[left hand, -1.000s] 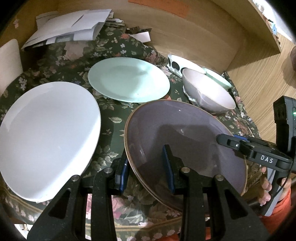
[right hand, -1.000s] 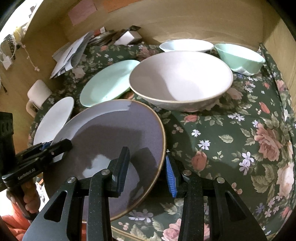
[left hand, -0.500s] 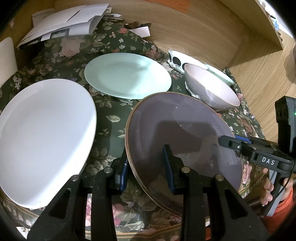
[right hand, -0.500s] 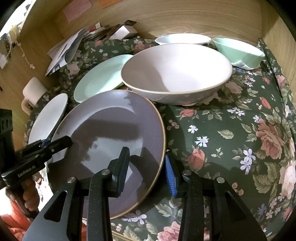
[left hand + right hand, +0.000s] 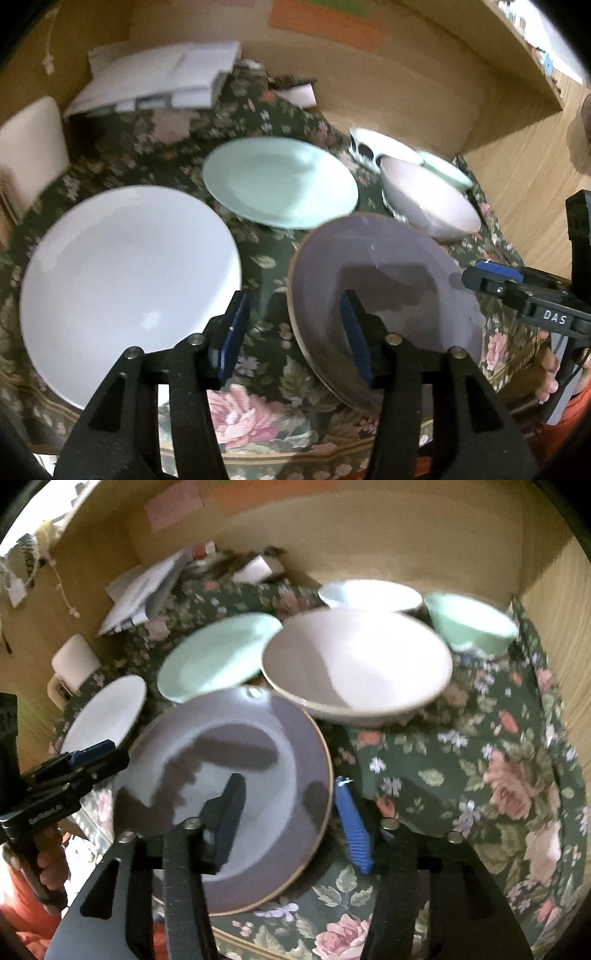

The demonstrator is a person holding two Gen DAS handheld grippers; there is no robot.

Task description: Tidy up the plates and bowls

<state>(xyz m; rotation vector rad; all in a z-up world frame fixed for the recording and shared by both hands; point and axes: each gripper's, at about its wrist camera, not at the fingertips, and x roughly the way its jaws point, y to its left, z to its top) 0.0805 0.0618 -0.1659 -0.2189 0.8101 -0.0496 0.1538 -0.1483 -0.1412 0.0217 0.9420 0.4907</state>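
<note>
A purple plate (image 5: pixel 388 291) with a brown rim lies on the floral cloth near the front edge. My left gripper (image 5: pixel 293 334) straddles its left rim. The jaws are opening, and neither blue pad presses on the plate. My right gripper (image 5: pixel 290 819) straddles the plate (image 5: pixel 229 775) at its right rim, its jaws likewise opening and clear of the rim. Each gripper shows in the other's view: the right gripper (image 5: pixel 484 280) at the plate's far side, the left gripper (image 5: pixel 92 757) at the left, both held in a hand.
On the cloth (image 5: pixel 480 775) lie a white plate (image 5: pixel 122 288) at the left and a mint plate (image 5: pixel 280 181) behind. A pink bowl (image 5: pixel 354 664), a white bowl (image 5: pixel 369 594) and a mint bowl (image 5: pixel 472 624) stand at the back right. Papers (image 5: pixel 159 81) lie against the wooden back wall.
Both grippers were shut on the purple plate's opposite rims. Their jaws have now spread and let the rims go. Both views have drawn back and up slightly.
</note>
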